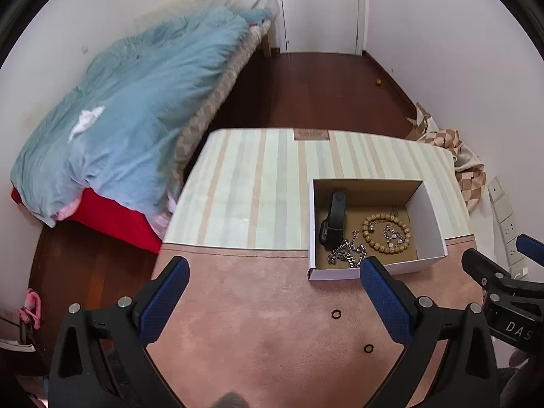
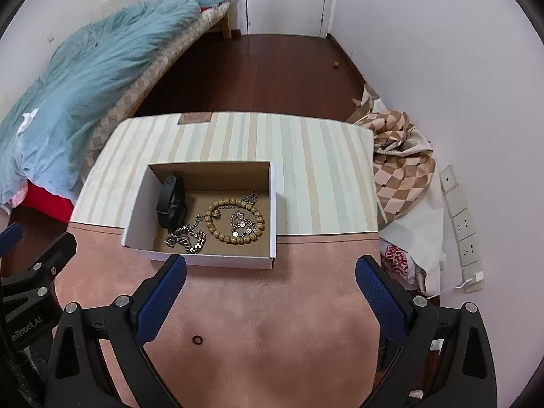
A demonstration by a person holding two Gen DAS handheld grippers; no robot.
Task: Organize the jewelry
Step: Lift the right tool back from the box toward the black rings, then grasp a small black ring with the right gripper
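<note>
A white cardboard box (image 1: 433, 224) (image 2: 136, 227) stands on the pink mat. Inside lie a black watch (image 1: 335, 217) (image 2: 171, 204), a silver chain (image 1: 346, 255) (image 2: 187, 238), a wooden bead bracelet (image 1: 372, 238) (image 2: 221, 234) and a small silver bracelet (image 1: 392, 233) (image 2: 242, 222). Two small dark rings lie on the mat: one (image 1: 336, 313) (image 2: 197, 340) nearer the box, the other (image 1: 368, 348) closer to me. My left gripper (image 1: 275, 272) is open and empty, above the mat left of the box. My right gripper (image 2: 271, 270) is open and empty, just in front of the box.
The pink mat (image 1: 258, 306) (image 2: 272, 323) meets a striped cover (image 1: 251, 187) (image 2: 323, 170) behind the box. A bed with a blue duvet (image 1: 129, 102) (image 2: 74, 78) stands at left. A checkered cloth (image 2: 397, 163) and a power strip (image 2: 462, 224) lie at right.
</note>
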